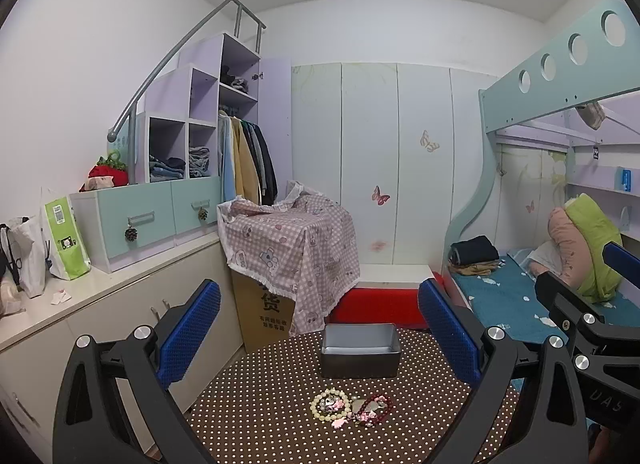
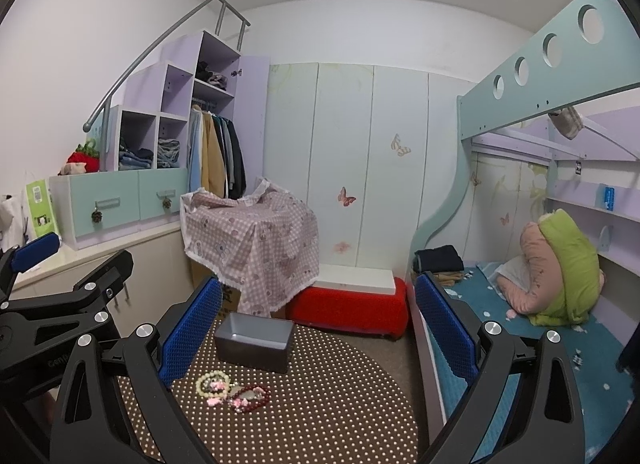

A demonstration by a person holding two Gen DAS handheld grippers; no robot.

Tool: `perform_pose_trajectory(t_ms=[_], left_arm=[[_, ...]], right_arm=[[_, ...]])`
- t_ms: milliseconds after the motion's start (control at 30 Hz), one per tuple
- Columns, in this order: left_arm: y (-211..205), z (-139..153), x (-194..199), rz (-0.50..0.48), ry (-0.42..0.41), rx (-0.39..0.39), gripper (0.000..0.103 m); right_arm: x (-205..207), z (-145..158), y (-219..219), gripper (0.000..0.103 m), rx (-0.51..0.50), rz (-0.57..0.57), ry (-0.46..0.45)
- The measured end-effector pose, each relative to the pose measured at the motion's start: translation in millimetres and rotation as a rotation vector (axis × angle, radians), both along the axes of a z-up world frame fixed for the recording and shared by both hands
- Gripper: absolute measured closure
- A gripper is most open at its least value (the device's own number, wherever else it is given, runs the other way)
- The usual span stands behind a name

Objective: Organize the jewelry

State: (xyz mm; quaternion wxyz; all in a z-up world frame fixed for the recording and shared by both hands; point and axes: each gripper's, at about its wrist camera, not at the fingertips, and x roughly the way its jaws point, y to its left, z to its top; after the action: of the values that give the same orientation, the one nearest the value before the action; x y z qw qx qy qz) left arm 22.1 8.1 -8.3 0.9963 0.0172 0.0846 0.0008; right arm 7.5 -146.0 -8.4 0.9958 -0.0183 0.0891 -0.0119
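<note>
Not started: beads (image 1: 329, 404) lay loose by box (image 1: 360, 351). Both grippers (image 1: 320, 336) (image 2: 316, 340) spread, empty. Next: L pinch beads, drop in box.

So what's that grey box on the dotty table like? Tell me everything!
The box is a small dark grey rectangular tub with no lid. It looks like smooth plastic or metal, with a paler grey inside and slightly sloping walls. It seems empty. It stands upright on the brown dotted tablecloth, behind the pile of bead bracelets, not touching them. Neither claw touches it.
</note>
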Motion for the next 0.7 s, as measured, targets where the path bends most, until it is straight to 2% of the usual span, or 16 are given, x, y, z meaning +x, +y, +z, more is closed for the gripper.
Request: perform_pose_trajectory(t_ms=[467, 600, 700], left_arm=[[8, -20, 35, -0.007, 0.075, 0.009, 0.007], [23, -32, 52, -0.011, 0.097, 0.0, 0.007], [39, -47, 72, 0.0, 0.154, -0.007, 0.007]], right_arm=[[31, -19, 2, 0.009, 0.007, 0.008, 0.052], [45, -32, 0, 0.009, 0.0, -0.001, 0.082], [61, -43, 1, 0.009, -0.017, -0.012, 0.118]])
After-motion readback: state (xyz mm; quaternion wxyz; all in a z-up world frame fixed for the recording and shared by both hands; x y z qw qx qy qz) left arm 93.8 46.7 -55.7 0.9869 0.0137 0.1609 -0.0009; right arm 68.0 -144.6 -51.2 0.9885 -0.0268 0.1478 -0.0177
